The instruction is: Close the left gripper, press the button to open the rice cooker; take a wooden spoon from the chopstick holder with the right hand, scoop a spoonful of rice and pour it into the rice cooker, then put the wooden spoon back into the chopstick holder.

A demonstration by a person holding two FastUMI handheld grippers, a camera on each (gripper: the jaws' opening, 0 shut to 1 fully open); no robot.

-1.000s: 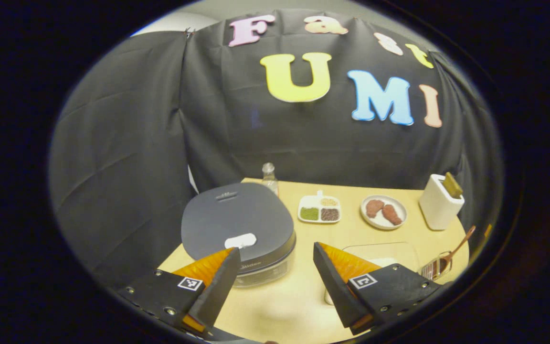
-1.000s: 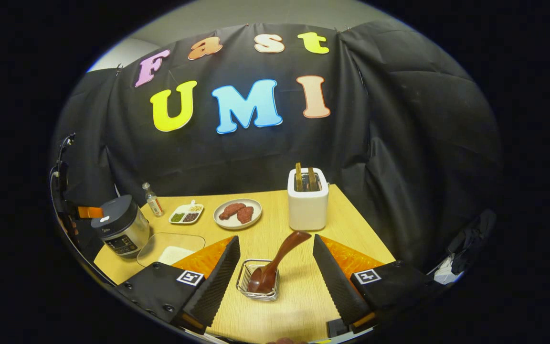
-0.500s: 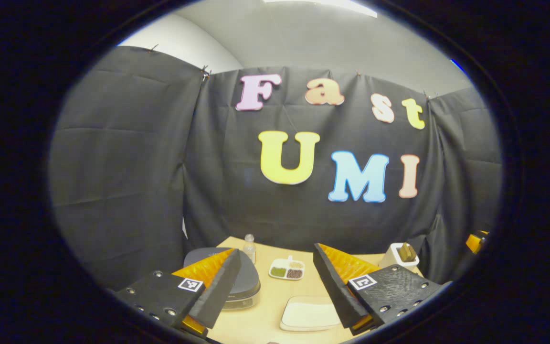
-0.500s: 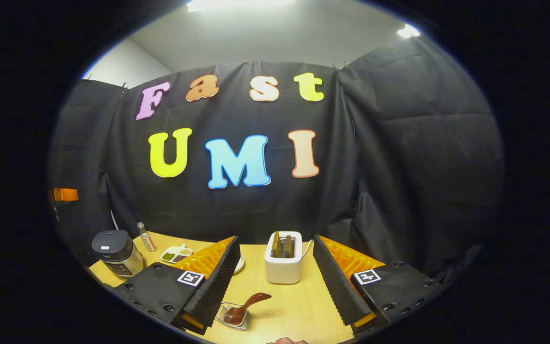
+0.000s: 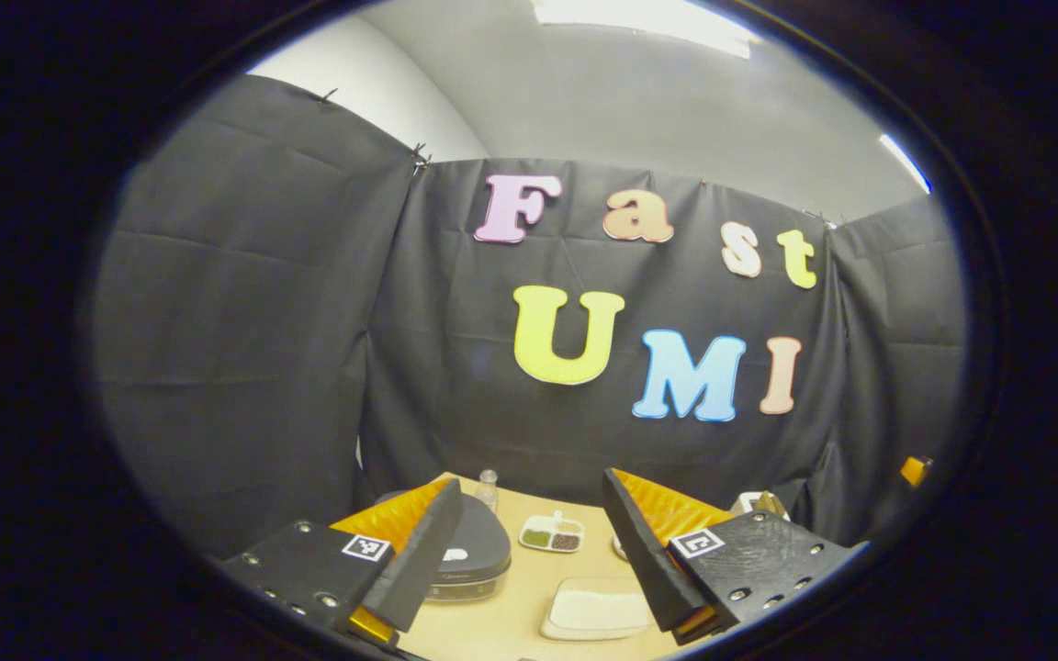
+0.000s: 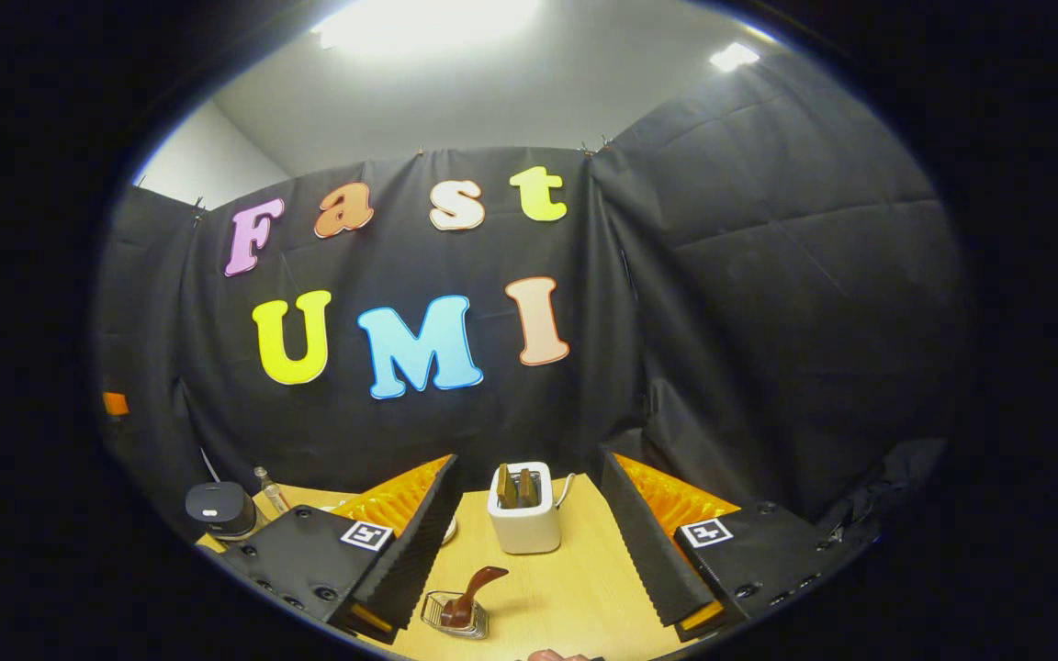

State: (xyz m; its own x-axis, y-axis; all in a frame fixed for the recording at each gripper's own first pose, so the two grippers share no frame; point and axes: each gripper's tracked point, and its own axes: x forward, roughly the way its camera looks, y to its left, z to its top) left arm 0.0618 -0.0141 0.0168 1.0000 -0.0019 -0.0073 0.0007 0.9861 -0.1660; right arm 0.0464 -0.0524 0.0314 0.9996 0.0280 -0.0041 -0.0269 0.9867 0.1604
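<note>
Both claws, left (image 5: 522, 551) and right (image 6: 529, 542), gape wide, empty, above the tabletop (image 6: 575, 588). Cooker (image 5: 478, 551), lid down, sits behind the left finger; rice tray (image 5: 598, 610) beside it. Spoon (image 6: 472, 597) leans in its holder (image 6: 452, 617), toaster (image 6: 522, 519) behind.

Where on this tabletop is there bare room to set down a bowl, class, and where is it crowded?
Bare wood lies in front of the white toaster, to the right of the wire holder with the wooden spoon. A narrower bare strip runs between the dark rice cooker and the flat white rice tray. The far edge is crowded: small clear bottle, divided dish of grains.
</note>
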